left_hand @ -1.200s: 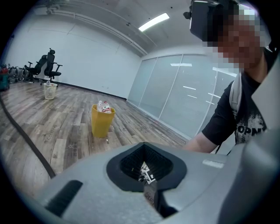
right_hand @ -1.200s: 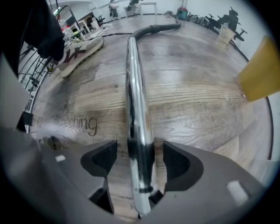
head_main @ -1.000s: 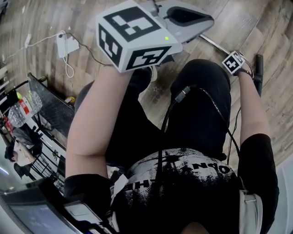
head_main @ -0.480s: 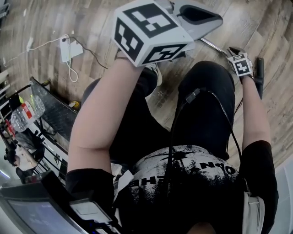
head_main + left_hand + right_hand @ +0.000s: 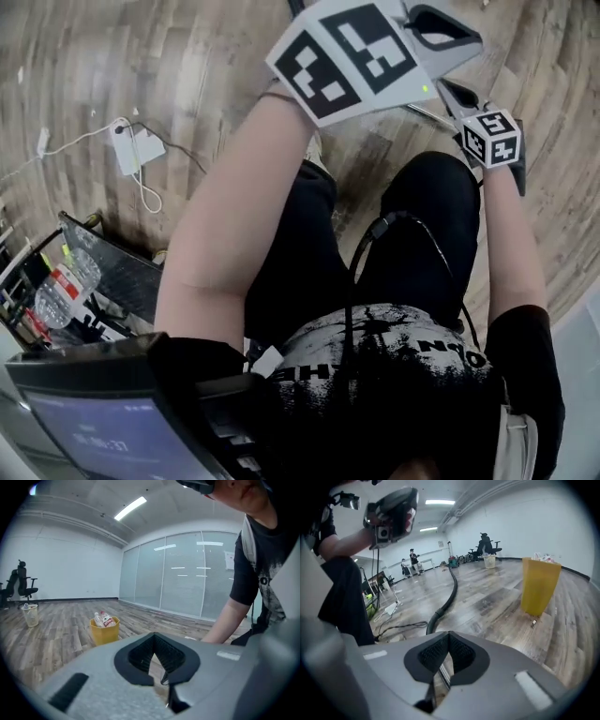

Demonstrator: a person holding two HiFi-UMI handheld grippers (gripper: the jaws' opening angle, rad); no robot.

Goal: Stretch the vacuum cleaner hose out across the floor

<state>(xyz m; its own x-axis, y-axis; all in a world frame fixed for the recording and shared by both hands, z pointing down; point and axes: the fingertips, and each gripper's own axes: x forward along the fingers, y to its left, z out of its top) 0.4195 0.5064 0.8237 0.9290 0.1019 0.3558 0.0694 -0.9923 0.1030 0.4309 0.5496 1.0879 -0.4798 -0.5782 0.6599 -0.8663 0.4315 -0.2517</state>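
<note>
The left gripper [image 5: 153,641] is being held clenched, with nothing caught between its jaws. Beyond it, a yellow bin [image 5: 104,631] with bottles in it is being shown standing on the wooden floor [image 5: 56,634]. The right gripper [image 5: 449,639] is being held shut too: its jaws have just been closing, and nothing is being grasped between them. The hose [image 5: 451,590] is being left on the floor ahead of the right gripper, apart from it, curving away toward the far end of the room. In the head view both grippers are being held out above the person's knees, and a white adapter [image 5: 134,150] with its cord is being seen on the floor to the left.
</note>
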